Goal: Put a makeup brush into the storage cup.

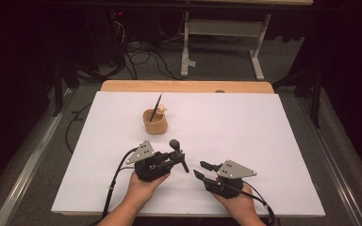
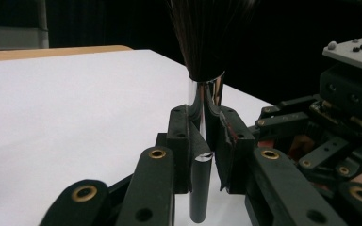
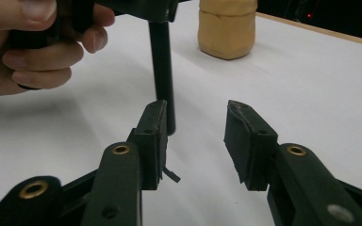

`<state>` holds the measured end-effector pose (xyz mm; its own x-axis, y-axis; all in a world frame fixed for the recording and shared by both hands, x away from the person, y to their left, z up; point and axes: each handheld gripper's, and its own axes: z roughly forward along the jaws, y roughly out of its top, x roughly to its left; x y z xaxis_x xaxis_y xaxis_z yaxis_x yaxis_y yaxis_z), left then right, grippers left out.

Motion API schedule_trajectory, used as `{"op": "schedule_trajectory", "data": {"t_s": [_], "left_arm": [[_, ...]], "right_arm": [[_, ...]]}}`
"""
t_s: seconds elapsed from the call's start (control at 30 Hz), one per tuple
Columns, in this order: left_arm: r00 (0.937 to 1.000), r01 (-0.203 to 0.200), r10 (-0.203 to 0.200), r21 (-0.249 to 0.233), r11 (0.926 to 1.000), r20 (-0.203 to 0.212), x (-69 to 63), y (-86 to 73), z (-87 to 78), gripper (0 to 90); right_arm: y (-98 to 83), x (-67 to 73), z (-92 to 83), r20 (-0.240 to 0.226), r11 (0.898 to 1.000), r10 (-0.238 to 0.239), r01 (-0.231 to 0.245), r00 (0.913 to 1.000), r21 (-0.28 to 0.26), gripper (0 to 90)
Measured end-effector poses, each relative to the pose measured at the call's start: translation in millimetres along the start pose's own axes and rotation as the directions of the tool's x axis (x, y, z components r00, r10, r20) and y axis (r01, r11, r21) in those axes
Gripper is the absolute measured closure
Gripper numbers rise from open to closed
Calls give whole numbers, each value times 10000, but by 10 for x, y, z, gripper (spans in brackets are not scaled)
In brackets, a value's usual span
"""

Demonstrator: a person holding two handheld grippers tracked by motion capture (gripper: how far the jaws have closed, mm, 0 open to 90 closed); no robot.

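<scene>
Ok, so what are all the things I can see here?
Makeup brush: one, black handle, silver collar, dark bristles; clamped upright in the left gripper's jaws.
Cup: one, tan; far left part of the sheet, a thin dark stick and a small pale thing inside.
Sheet: one, white; covers the table.
Table: one, wooden; edge shows behind the sheet.
Left gripper: one, black; shut on the brush.
Right gripper: one, black; jaws open, nothing between them.

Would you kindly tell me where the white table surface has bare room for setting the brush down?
The right half of the white table sheet, beyond the right gripper, is bare, as is the left strip beside the tan ceramic cup. It is crowded near the front middle, where the left gripper clamps the black-handled makeup brush close to the open right gripper.
</scene>
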<state>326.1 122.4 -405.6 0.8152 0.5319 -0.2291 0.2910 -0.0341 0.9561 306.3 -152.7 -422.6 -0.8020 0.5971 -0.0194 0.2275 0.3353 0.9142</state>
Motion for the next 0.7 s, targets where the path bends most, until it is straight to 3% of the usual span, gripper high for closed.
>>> {"op": "schedule_trajectory", "data": {"t_s": [0.3,0.43,0.7], "left_arm": [[9988,-257,264,181,9995,-418,37,28,-51,771],[9985,-266,276,221,9994,-465,65,44,-76,771],[9945,-543,578,419,9976,-873,111,61,-130,771]], "right_arm": [[-21,-125,-72,371,9994,302,-295,9989,-179,494],[-28,-178,-106,595,9975,651,-634,9961,-304,437],[-43,-256,-151,935,9966,677,-630,9933,-524,342]]}}
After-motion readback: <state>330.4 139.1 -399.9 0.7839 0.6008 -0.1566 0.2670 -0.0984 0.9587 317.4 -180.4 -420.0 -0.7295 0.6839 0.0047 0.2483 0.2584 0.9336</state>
